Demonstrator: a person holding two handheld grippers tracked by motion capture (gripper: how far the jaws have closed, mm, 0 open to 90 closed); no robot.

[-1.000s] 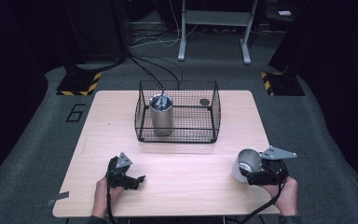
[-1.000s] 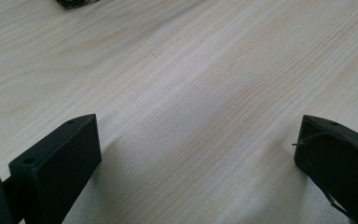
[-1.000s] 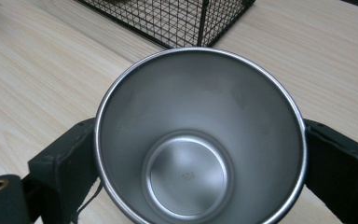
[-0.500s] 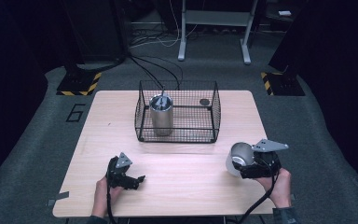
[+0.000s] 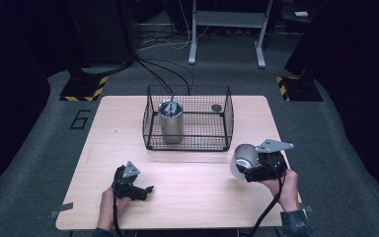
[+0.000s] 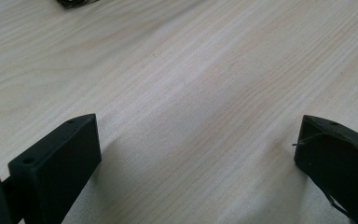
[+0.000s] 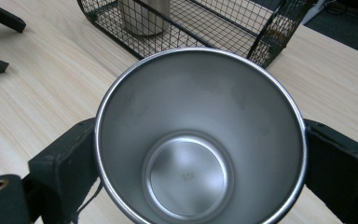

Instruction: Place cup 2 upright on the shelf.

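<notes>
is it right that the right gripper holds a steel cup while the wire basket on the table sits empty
Not quite. The right gripper does hold the steel cup, but the wire basket is not empty: another steel cup stands inside it, as the high view shows.

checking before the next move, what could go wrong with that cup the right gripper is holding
The right gripper grips the steel cup by its smooth, tapered sides, so it might slip out. The cup is tipped with its mouth sideways, and would likely roll if dropped on the table. The wire basket is close ahead with another cup inside; the held cup could knock the rim or that cup.
</notes>
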